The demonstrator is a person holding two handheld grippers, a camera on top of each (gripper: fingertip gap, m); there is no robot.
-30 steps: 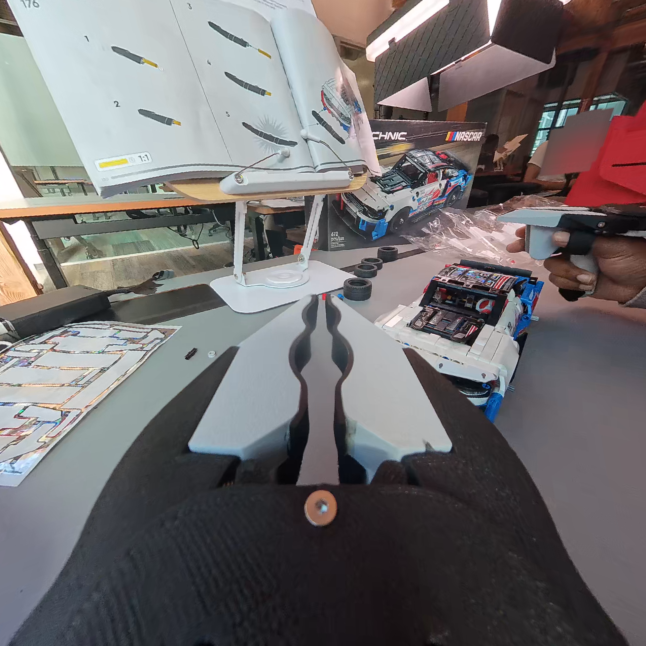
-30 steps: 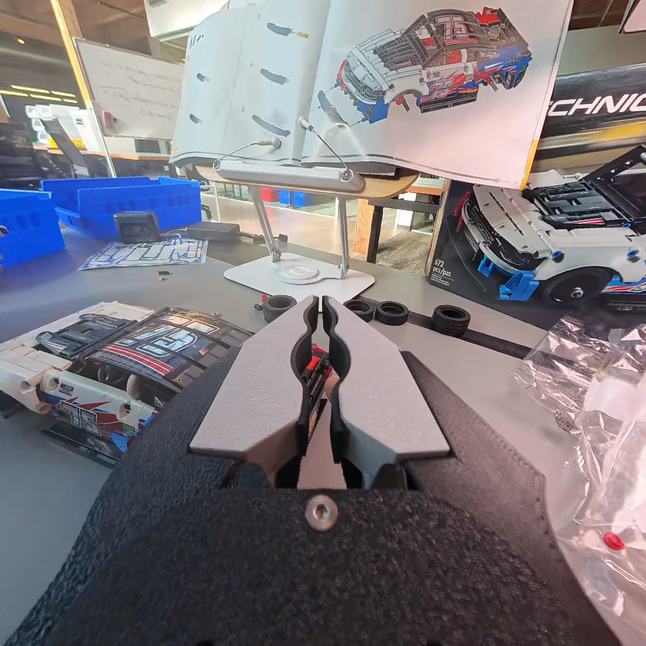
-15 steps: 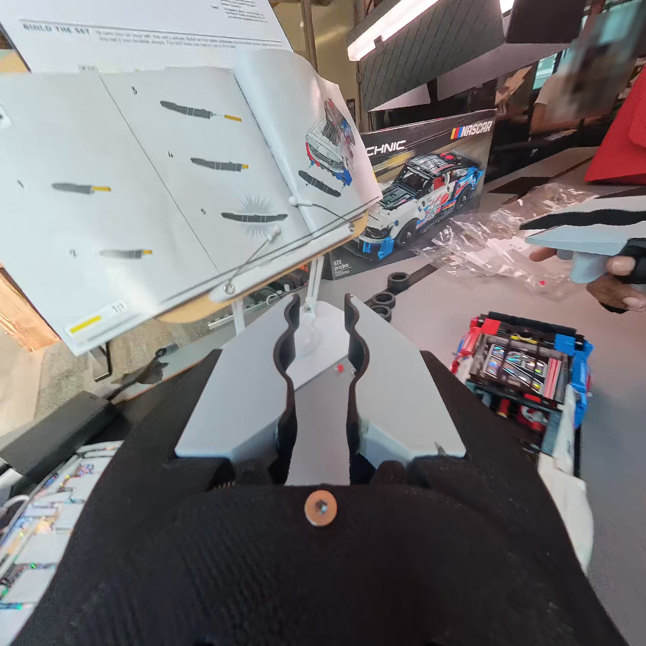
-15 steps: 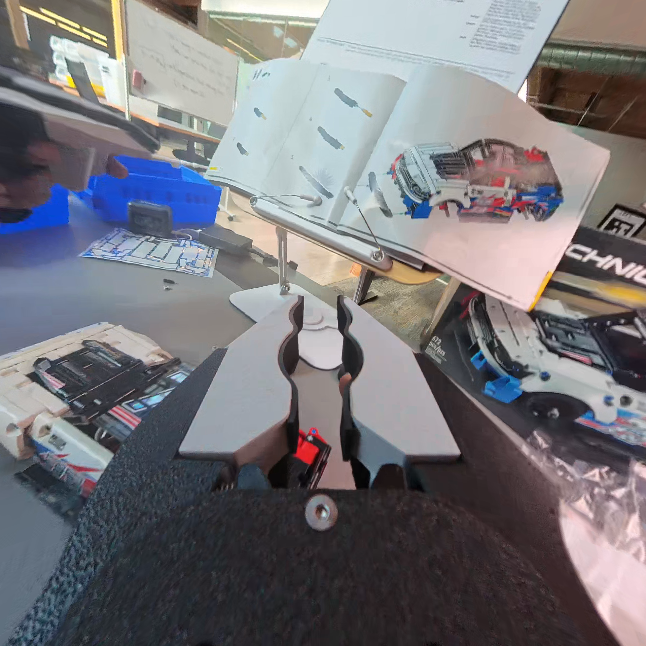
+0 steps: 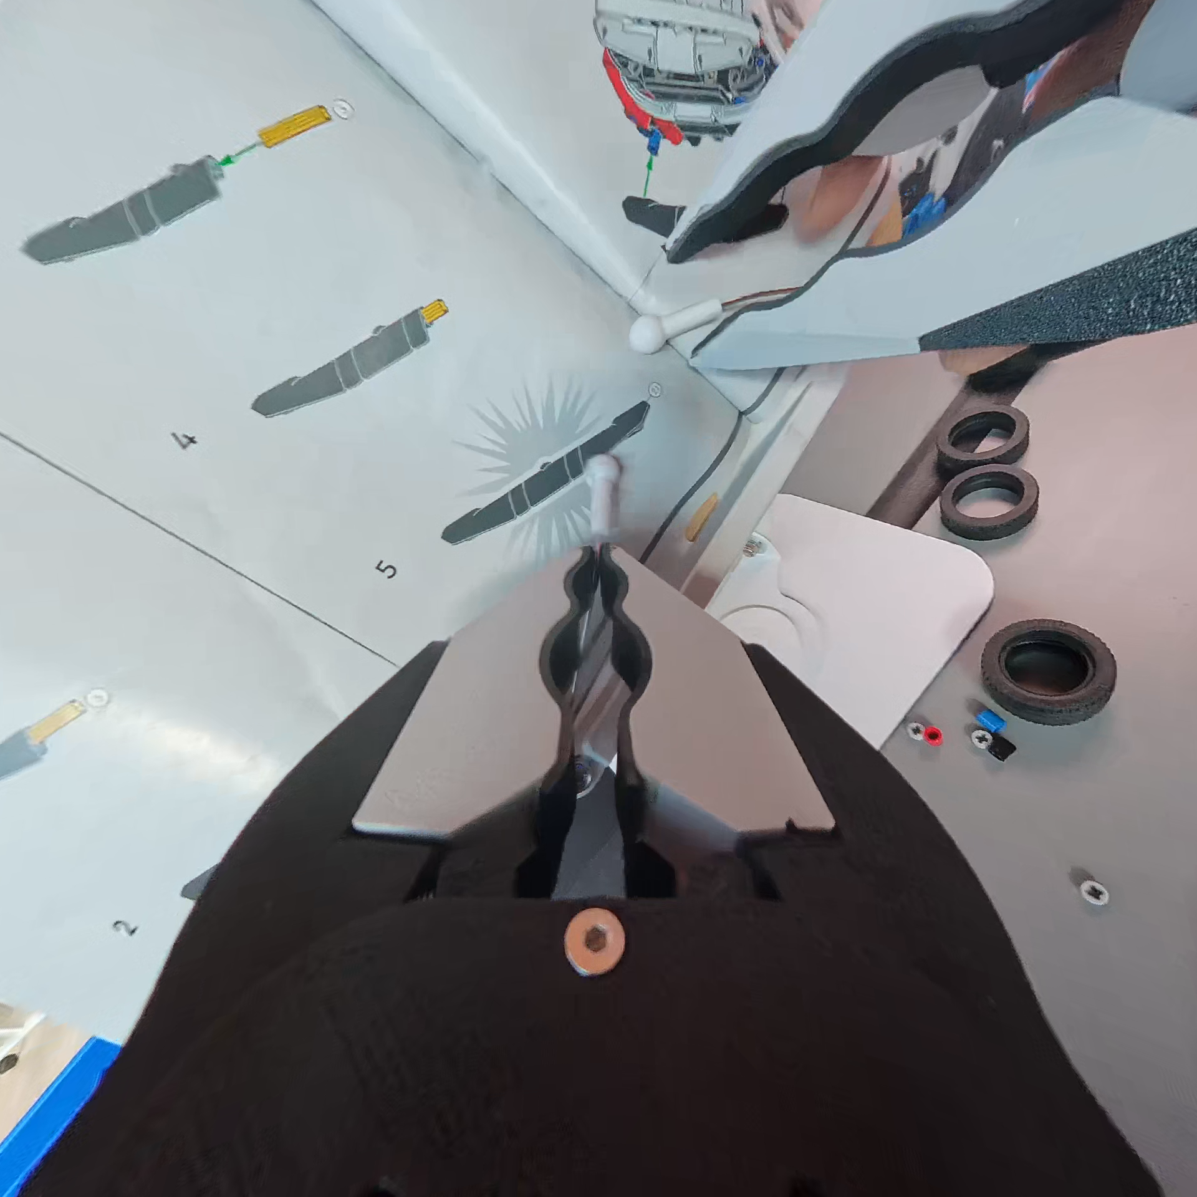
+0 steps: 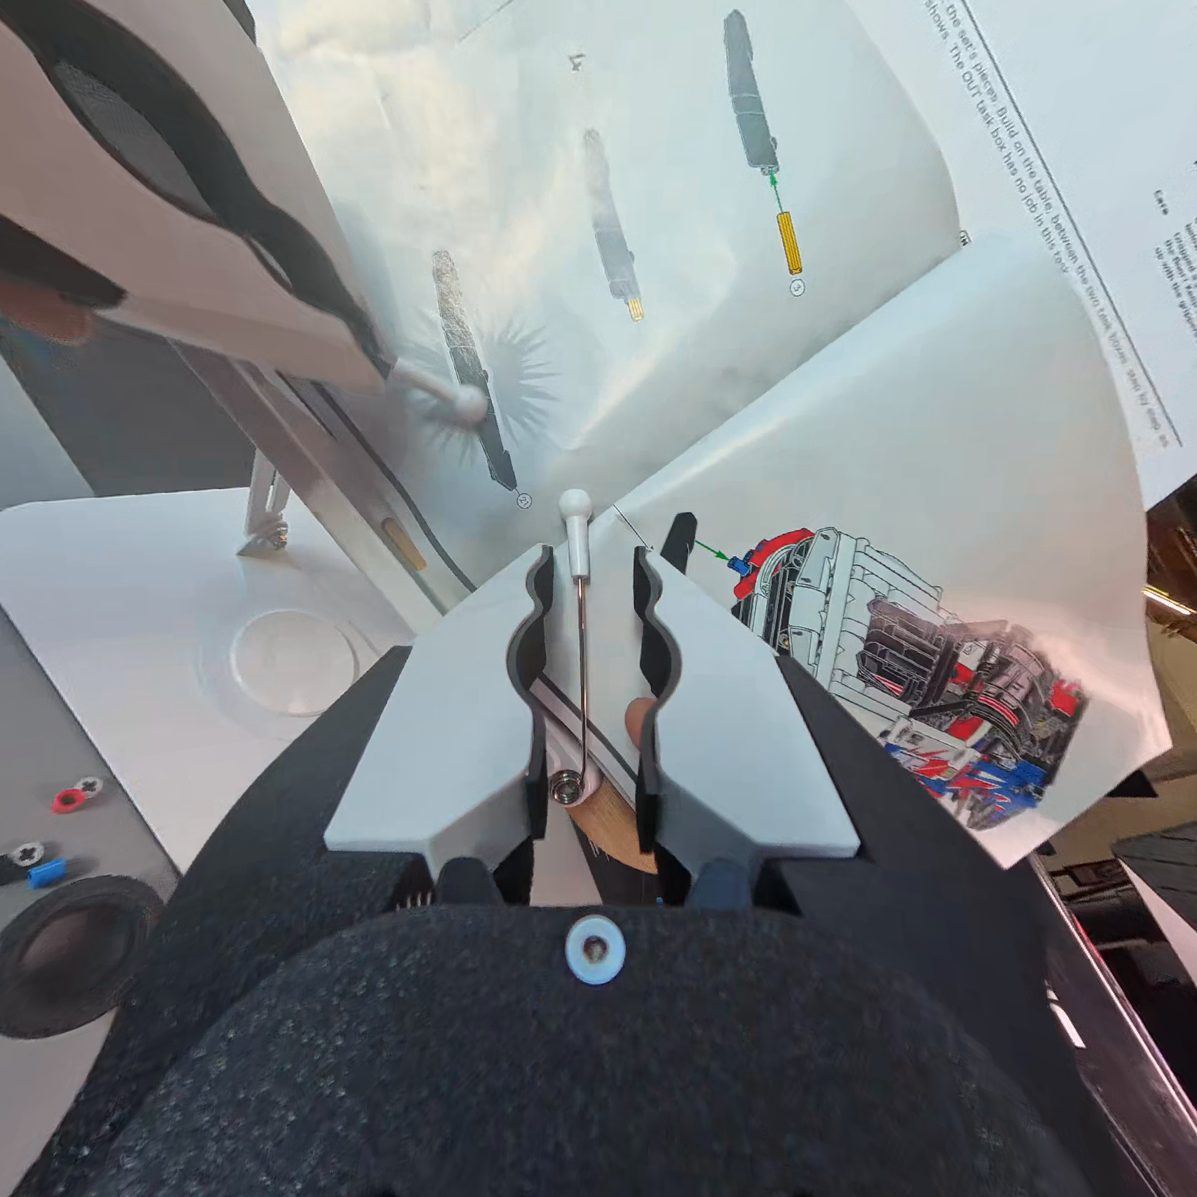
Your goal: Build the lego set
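The open instruction booklet [image 5: 259, 324] lies on its white stand and fills both views; it also shows in the right wrist view [image 6: 842, 453]. My left gripper [image 5: 599, 558] is shut on the left page clip [image 5: 602, 482], a wire arm with a white tip that lies on the left page. It also shows in the right wrist view [image 6: 382, 369], at the top left. My right gripper [image 6: 594, 550] is open, with the right page clip [image 6: 575, 524] between its jaws, not touching them. It also shows in the left wrist view [image 5: 686, 304].
The stand's white base plate [image 5: 874, 615] rests on the grey table. Black tyres [image 5: 1048, 680] [image 5: 988, 502] and small red [image 5: 933, 734] and blue [image 5: 990, 720] pieces lie beside it. In the right wrist view a tyre [image 6: 65, 952] is at the lower left. The grippers' ends are close to 8 centimetres from one another.
Both grippers moved from over the table up close to the booklet stand. The left went from open to shut on the left page clip. The right gripper now straddles the right clip.
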